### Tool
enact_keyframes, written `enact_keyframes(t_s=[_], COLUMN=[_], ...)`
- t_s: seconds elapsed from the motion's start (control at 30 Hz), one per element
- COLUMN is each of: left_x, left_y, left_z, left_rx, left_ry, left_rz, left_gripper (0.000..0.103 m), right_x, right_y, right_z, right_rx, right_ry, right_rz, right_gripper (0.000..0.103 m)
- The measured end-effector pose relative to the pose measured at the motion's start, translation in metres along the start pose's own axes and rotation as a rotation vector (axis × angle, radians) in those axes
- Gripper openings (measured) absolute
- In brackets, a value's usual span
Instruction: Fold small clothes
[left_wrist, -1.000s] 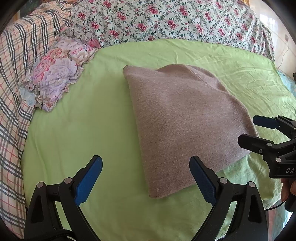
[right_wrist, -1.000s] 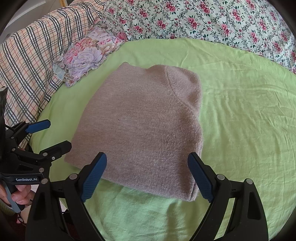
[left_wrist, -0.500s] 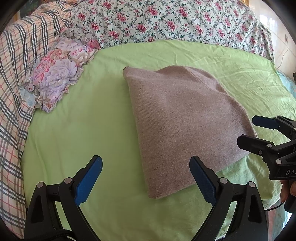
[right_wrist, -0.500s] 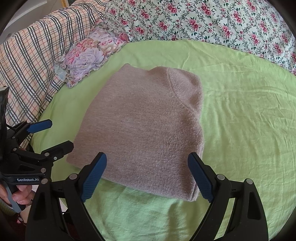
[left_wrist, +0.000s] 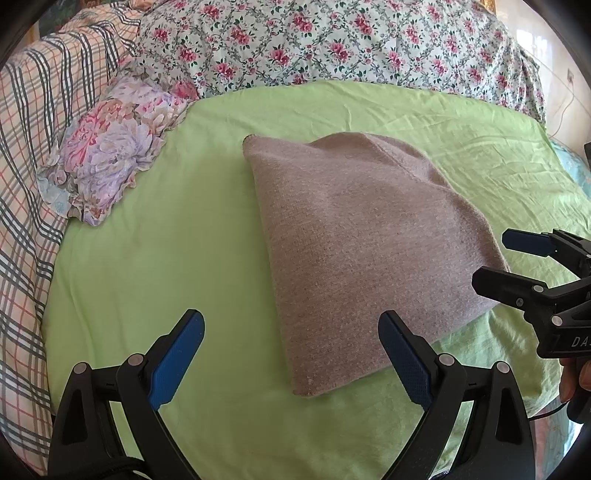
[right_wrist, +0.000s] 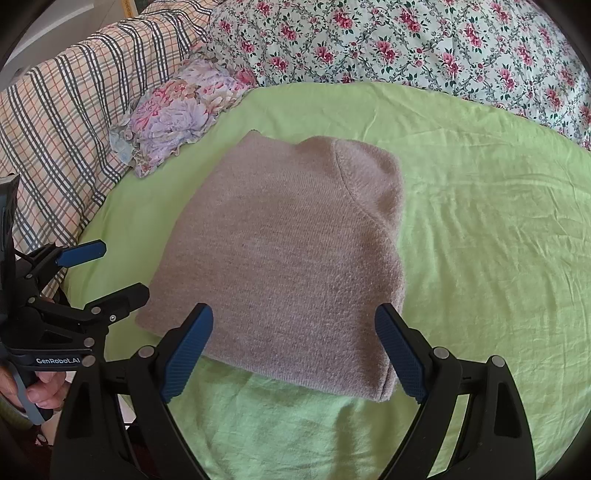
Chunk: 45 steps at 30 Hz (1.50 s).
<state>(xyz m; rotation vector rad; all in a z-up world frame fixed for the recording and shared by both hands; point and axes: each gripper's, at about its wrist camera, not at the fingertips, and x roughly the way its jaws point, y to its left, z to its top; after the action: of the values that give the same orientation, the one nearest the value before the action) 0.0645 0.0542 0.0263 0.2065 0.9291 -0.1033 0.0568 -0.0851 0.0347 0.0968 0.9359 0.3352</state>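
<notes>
Nothing moved: folded sweater (left_wrist: 369, 258) same spot, both grippers unchanged.

two wrist cameras, both tilted down over one bed

the left view looks from behind the left claw (left_wrist: 291, 350), near the folded brown knit (left_wrist: 362, 254), with the right claw (left_wrist: 513, 258) at its right edge; the right view looks along the right claw (right_wrist: 293, 347), with the left claw (right_wrist: 107, 269) at its left edge. both share the knit, green sheet (right_wrist: 480, 240) and floral pillow (left_wrist: 110, 147).
</notes>
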Motion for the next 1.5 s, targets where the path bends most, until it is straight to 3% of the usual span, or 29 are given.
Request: enact_keyframes(t_s=[1.5], left_x=[0.012], left_y=[-0.003], left_z=[0.013], left_rx=[0.027], left_ry=[0.002], left_rz=[-0.025], left_gripper=[0.096], right_x=[0.000], right_y=[-0.011], right_z=[0.015], right_rx=[0.004], right_ry=[-0.019], right_rz=[-0.003], right_gripper=[0.090])
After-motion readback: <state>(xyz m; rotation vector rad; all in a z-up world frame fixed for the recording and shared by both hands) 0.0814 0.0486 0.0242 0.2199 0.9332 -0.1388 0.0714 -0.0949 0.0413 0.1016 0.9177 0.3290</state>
